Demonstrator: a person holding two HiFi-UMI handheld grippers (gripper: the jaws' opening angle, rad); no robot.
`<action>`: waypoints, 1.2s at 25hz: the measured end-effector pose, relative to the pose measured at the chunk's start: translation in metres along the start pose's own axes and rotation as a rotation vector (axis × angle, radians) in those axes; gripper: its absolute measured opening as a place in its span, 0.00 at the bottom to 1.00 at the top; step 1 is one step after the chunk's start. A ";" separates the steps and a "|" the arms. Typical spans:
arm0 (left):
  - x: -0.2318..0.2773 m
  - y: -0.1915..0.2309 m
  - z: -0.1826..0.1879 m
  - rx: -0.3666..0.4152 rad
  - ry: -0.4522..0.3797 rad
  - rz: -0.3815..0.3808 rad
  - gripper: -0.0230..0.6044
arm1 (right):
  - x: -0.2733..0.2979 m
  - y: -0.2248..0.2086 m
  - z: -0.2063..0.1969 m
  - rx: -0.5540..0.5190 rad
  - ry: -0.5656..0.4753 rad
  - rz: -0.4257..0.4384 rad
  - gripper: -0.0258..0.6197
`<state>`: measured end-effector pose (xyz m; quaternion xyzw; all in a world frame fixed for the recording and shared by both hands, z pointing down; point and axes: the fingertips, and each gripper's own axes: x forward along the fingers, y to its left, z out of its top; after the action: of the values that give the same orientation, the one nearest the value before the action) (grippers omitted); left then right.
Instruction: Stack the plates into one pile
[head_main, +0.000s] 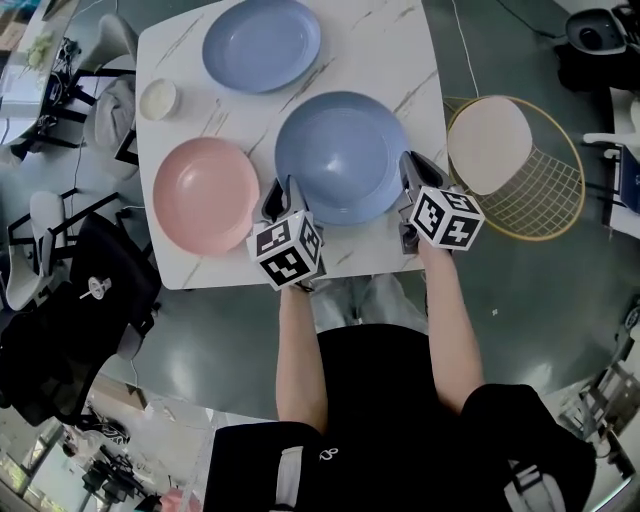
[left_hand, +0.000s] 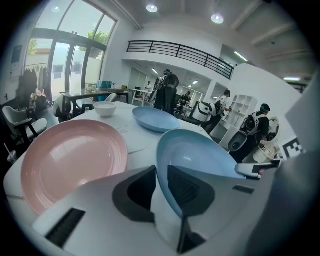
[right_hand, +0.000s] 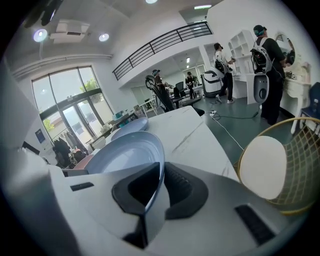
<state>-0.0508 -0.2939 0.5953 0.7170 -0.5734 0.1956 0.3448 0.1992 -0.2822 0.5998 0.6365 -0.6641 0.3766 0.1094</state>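
- The white desk (head_main: 400, 50) has three plates and a small white bowl (head_main: 159, 99) on it.
- The near blue plate (head_main: 340, 150) sits close to the front edge of the desk, a bit toward the right side.
- The left tongs (head_main: 283, 190) are clamped on the front left rim of the near blue plate. In the left gripper view, the thin blue rim runs right between the two pads of the left tongs (left_hand: 161, 175).
- The right tongs (head_main: 410, 175) are clamped on the right rim of the same plate. In the right gripper view, the rim is pinched between the pads of the right tongs (right_hand: 159, 182).
- The pink plate (head_main: 205, 193) lies flat by the left edge of the desk, just beside the near blue plate. The two plates do not sit on each other.
- The far blue plate (head_main: 262, 43) lies flat by the back edge of the desk, apart from the other two.
- The small white bowl stands by the left edge, between the pink plate and the far blue plate.
- A wire chair (head_main: 515, 165) with a pale round seat stands on the floor past the right edge of the desk.
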 end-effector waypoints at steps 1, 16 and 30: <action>-0.003 0.001 0.006 -0.001 -0.014 0.002 0.18 | 0.000 0.004 0.005 -0.006 -0.006 0.010 0.10; -0.083 0.104 0.045 -0.166 -0.191 0.250 0.18 | 0.033 0.151 0.032 -0.185 0.014 0.287 0.11; -0.126 0.220 0.018 -0.295 -0.190 0.426 0.18 | 0.080 0.275 -0.017 -0.302 0.137 0.445 0.11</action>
<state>-0.2970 -0.2434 0.5568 0.5371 -0.7634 0.1099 0.3414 -0.0753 -0.3583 0.5625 0.4246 -0.8272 0.3301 0.1625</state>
